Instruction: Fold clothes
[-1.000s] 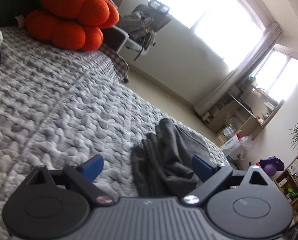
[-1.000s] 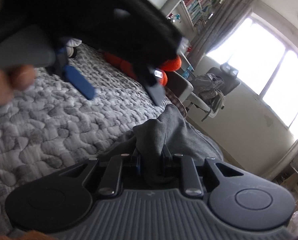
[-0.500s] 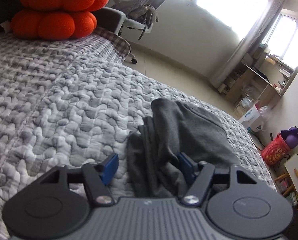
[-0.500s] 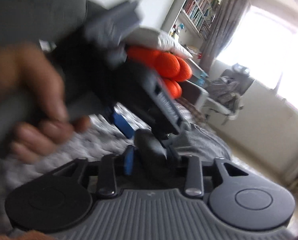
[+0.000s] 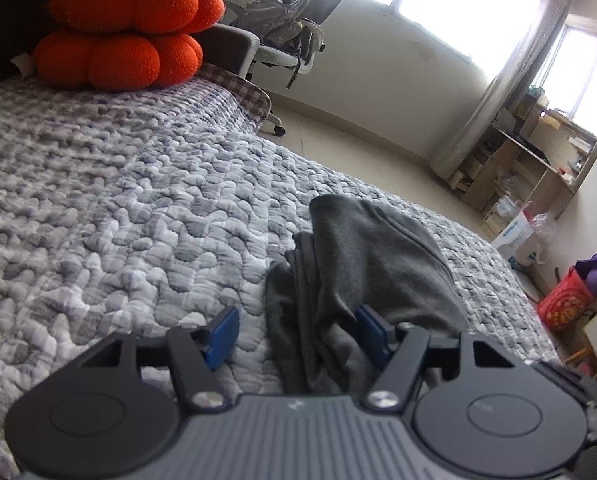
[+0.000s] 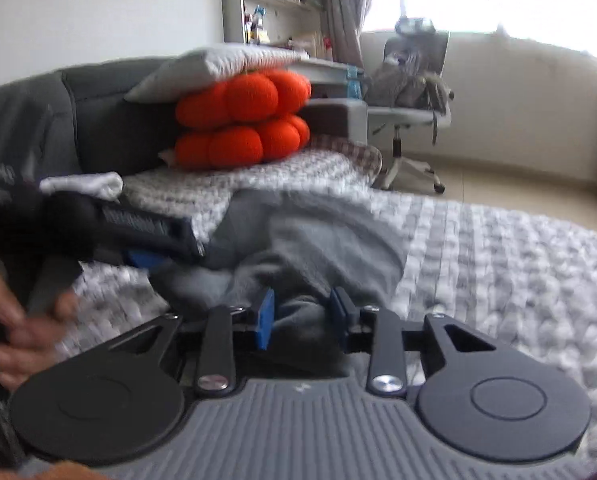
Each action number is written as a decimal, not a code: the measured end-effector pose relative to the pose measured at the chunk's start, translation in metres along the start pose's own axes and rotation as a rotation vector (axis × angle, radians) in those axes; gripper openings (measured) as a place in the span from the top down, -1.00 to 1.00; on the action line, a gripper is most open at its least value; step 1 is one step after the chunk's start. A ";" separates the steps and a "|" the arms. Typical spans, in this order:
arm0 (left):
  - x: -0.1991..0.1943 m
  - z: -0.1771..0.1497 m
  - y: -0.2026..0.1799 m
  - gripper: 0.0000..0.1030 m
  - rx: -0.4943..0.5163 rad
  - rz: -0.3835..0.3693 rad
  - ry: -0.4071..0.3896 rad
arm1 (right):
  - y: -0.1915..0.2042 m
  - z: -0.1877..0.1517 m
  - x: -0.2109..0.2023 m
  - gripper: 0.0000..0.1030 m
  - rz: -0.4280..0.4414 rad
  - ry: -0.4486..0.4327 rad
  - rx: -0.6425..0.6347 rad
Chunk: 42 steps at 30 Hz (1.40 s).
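Quilted grey bedspread [image 5: 130, 208] covers the bed in both views. 2 orange pumpkin cushions [image 5: 126, 32] are stacked at 11 o'clock in the left wrist view, a white pillow [image 6: 218, 66] resting on top of them. An office chair [image 5: 294, 20] draped with a bag stands on the floor beyond the bed at 12 o'clock.

Task item: a dark grey garment [image 5: 362, 272] lies bunched on the bedspread, at 5 o'clock from centre in the left wrist view and at centre in the right wrist view.

Left gripper [image 5: 294, 334]: released. Its jaws stand apart; the left pad is clear over bare bedspread, while the right pad sits against the garment's folds. Cloth fills only part of the gap and is not pinched.

Right gripper [image 6: 302, 316]: jaws closing, with a gathered ridge of the garment between the blue pads. Both pads appear to press on the cloth, so it is grasping the garment.

The right wrist view is blurred. At 9 o'clock in it, a person's hand [image 6: 22, 328] grips the left gripper's handle.
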<state>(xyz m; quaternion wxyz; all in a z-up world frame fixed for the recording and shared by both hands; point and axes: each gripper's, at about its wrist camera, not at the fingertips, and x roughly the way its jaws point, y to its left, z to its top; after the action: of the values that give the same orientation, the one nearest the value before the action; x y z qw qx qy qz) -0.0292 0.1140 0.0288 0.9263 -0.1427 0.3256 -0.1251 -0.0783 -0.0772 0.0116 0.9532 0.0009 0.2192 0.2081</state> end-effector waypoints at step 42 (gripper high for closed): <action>0.021 -0.022 -0.052 0.34 0.192 0.098 -0.144 | -0.024 -0.026 -0.039 0.64 0.070 -0.006 0.195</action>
<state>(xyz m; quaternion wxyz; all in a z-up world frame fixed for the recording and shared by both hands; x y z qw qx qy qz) -0.0343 0.0551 0.0181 0.9617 -0.0459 0.2512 -0.0996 -0.1114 -0.1168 0.0024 0.9414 0.1019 0.2352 0.2191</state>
